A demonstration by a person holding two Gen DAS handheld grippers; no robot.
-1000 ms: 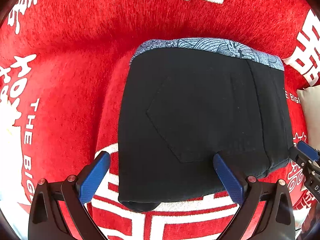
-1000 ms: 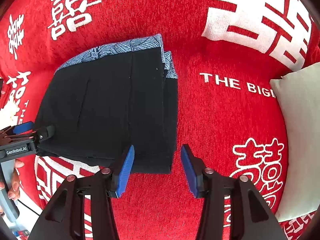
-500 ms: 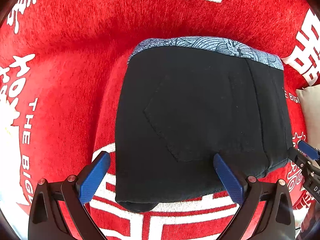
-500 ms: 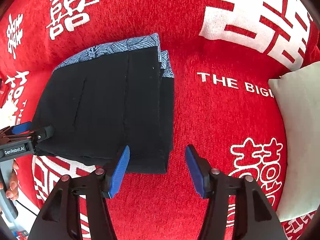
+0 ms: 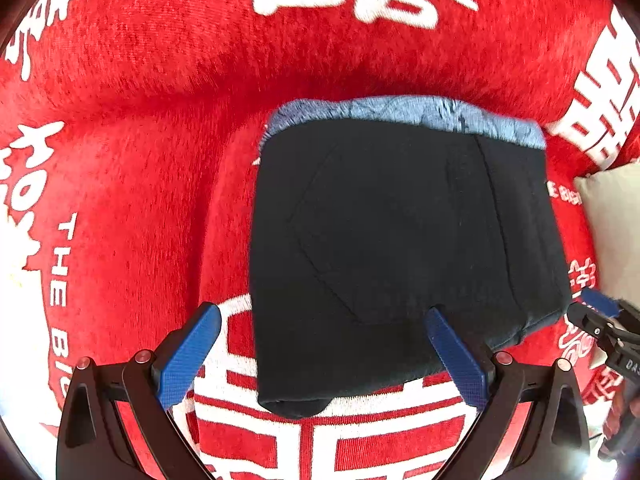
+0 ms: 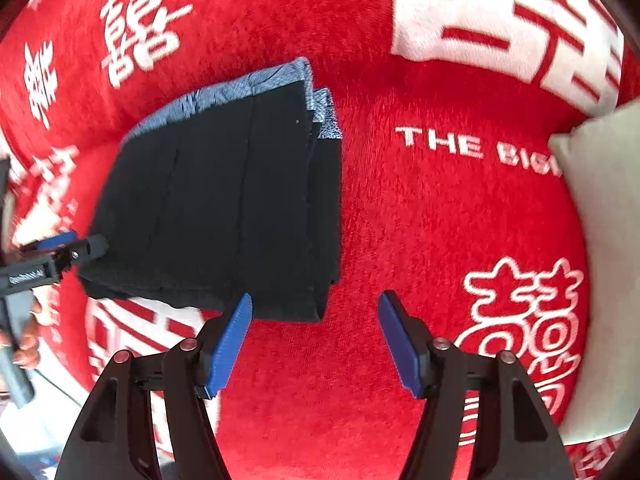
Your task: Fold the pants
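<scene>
With the pants (image 5: 400, 252) already down to a compact black bundle on the red blanket (image 5: 132, 140), the fold looks about finished. The bundle lies centre-left in the right wrist view, its blue patterned lining showing along the far edge.

The left claw (image 5: 320, 352) is spread wide, straddling the near-left corner of the bundle, with no pad pressing on the cloth. The right claw (image 6: 314, 340) has just been opening; only bare blanket and the bundle's near-right corner lie ahead of it, nothing gripped.

Risks: layers at the right edge are stepped, not flush, so a pad brushing that edge on the way out could drag the top layer and undo the fold. The plush blanket looks soft, so the stack may slump.

The blanket carries white characters and the words "THE BIG". A pale cushion (image 6: 600, 240) sits at the right edge. The rest of the room is out of view.
</scene>
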